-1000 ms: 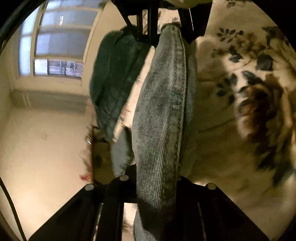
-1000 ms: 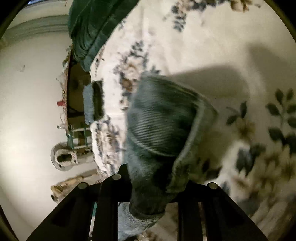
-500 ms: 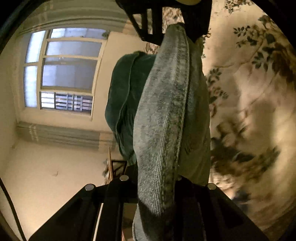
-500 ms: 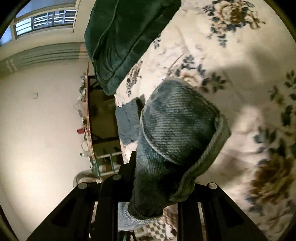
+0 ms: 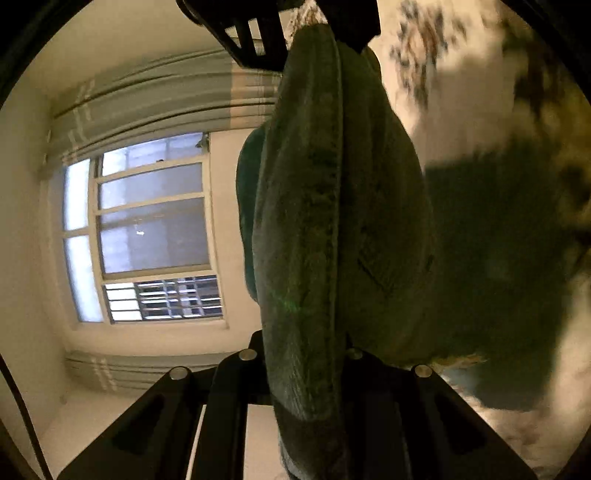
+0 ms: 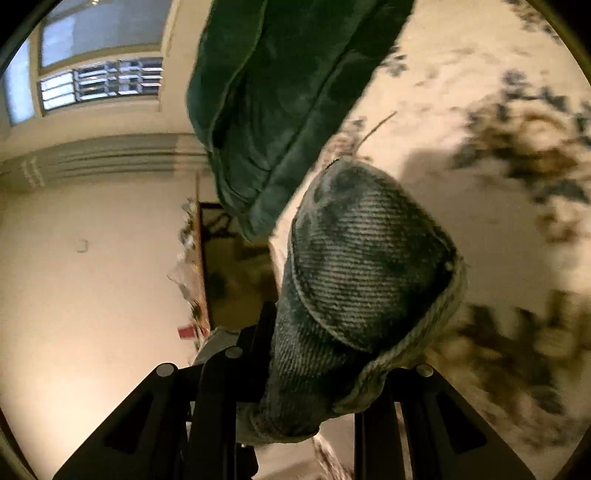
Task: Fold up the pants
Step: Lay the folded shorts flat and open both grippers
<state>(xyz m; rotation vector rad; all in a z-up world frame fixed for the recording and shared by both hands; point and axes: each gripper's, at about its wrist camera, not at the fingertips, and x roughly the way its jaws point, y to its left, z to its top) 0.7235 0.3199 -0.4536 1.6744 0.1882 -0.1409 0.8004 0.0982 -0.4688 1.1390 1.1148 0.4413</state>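
The pants (image 5: 317, 229) are grey-blue denim. My left gripper (image 5: 306, 373) is shut on a thick seam edge of the pants, which stretch taut away from it to my other gripper at the top of the left wrist view (image 5: 280, 29). My right gripper (image 6: 314, 387) is shut on a bunched denim fold of the pants (image 6: 365, 269) that bulges out between its fingers. Both hold the cloth above a floral bedsheet (image 6: 498, 129). The rest of the pants is hidden.
A dark green velvet cushion (image 6: 280, 96) lies on the bed by its edge, behind the pants. A window (image 5: 147, 229) and cream wall stand beyond. A cluttered dresser with mirror (image 6: 229, 266) stands against the wall. The floral sheet (image 5: 498, 92) spreads to the right.
Both grippers have swung and lifted with the pants still held; the views now tilt toward the window and wall. The cushion appears closer and the sheet blurs with motion.
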